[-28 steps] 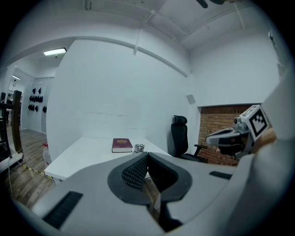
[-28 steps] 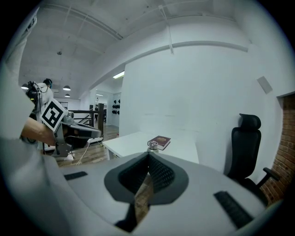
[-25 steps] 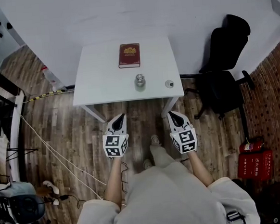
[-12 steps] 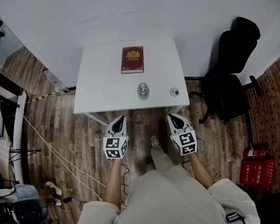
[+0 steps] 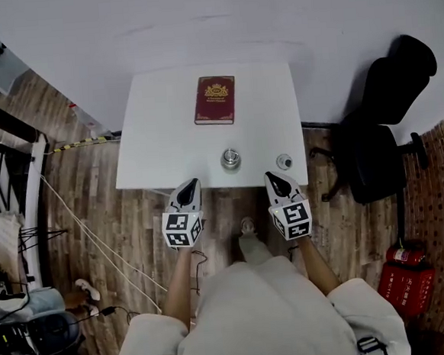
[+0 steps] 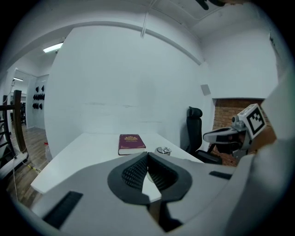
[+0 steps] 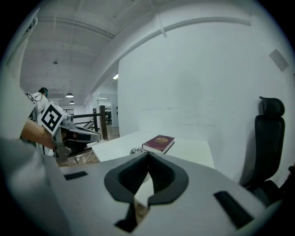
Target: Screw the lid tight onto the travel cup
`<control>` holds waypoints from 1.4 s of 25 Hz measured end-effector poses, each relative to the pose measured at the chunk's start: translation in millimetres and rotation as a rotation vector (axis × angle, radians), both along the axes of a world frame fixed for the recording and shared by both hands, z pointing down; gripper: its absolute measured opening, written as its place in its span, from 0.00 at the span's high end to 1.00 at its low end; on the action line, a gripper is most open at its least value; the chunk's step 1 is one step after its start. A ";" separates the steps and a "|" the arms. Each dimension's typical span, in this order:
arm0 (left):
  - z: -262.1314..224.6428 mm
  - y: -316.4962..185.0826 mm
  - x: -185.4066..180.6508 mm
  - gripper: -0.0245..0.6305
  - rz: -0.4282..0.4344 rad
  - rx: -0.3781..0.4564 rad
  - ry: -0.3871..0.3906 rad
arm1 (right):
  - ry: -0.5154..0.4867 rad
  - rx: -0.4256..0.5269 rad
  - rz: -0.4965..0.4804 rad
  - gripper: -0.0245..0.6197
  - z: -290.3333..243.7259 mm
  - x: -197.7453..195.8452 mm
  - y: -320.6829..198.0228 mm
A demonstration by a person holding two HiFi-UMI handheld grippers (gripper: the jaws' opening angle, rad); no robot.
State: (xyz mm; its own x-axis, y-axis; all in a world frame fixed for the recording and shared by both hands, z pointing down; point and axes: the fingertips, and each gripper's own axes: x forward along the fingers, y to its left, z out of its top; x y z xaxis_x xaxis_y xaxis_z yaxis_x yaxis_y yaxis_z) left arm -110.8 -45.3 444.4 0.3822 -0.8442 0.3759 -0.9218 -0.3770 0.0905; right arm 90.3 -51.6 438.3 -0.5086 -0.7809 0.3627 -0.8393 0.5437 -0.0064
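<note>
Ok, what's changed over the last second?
The left hand-held gripper and right hand-held gripper moved forward to the table's near edge, both shut and empty. Nothing was grasped. Cup, lid and book lie unmoved.

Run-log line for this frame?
stage: pre-grasp | left gripper: shut, empty | right gripper: shut, empty | travel cup, lid: apart on table

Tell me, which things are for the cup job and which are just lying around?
For the job: travel cup, lid, left gripper and right gripper, both shut and empty.

Just lying about: red book on the table, black chair beside it.
</note>
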 end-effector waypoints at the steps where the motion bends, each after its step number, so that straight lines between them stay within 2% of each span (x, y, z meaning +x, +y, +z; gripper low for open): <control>1: 0.7 -6.7 -0.2 0.95 -0.004 -0.004 -0.004 | -0.004 -0.001 -0.009 0.96 0.1 -1.5 -9.0; 8: 10.0 -43.3 -1.1 0.95 -0.054 -0.042 -0.020 | -0.027 -0.012 -0.063 0.96 5.5 -5.9 -61.7; 16: 10.8 -63.3 0.4 0.95 -0.079 -0.047 -0.020 | -0.036 -0.025 -0.131 0.96 11.2 -16.9 -93.7; 23: 15.2 -73.9 2.6 0.95 -0.049 -0.031 -0.029 | -0.057 -0.021 -0.161 0.96 11.6 -30.2 -101.6; 35: 39.5 -81.4 15.5 0.95 0.050 -0.047 -0.006 | -0.032 -0.034 -0.101 0.96 25.9 -23.4 -94.6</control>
State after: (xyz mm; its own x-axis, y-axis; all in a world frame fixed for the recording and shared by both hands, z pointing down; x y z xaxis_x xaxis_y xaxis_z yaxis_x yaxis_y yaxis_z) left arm -95.3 -126.7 483.9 0.4212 -0.8056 0.4168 -0.9025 -0.4180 0.1041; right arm 66.9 -146.2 464.2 -0.5958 -0.7127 0.3703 -0.7794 0.6243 -0.0524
